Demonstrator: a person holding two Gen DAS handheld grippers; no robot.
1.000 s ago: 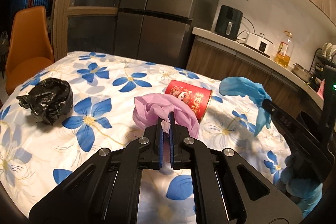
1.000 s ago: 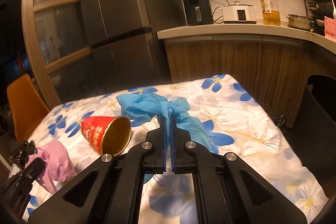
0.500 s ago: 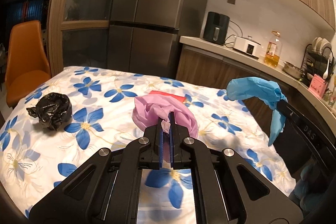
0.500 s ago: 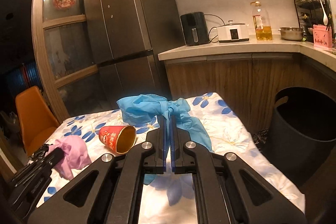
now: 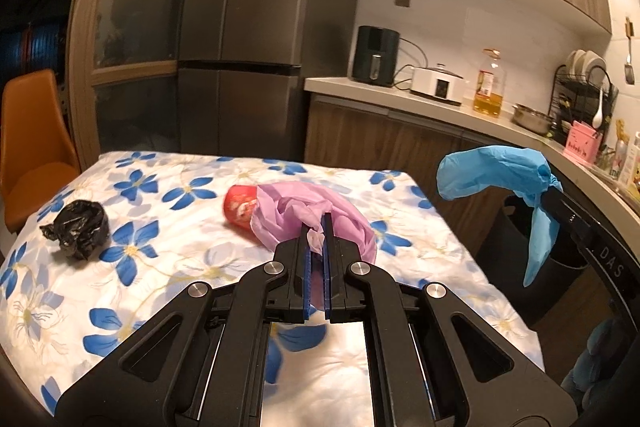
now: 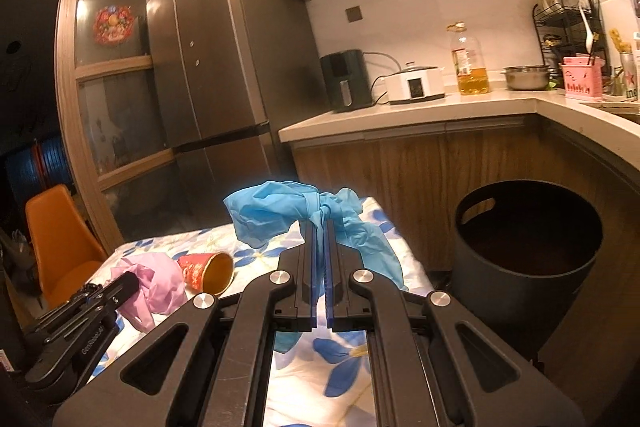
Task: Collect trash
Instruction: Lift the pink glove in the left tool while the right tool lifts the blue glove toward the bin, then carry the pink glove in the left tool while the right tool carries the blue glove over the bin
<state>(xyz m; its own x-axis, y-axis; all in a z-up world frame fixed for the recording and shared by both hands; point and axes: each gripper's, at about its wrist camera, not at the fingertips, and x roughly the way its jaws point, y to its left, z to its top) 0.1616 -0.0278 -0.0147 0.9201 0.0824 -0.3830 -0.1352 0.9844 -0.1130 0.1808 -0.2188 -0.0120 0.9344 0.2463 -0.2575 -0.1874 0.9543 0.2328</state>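
I have the blue glove (image 6: pixel 304 215) pinched in my right tool (image 6: pixel 320 227), jaws closed on its knot, and the pink glove (image 5: pixel 316 215) pinched likewise in my left tool (image 5: pixel 316 227). Since a second ago both have come up off the flowered desk (image 5: pixel 168 267) and swung toward the black bin (image 6: pixel 528 251), now in plain view at the right and open-mouthed. Carriage to disposal is under way. The red cup (image 6: pixel 206 271) and black bag (image 5: pixel 78 233) lie uncollected on the desk.
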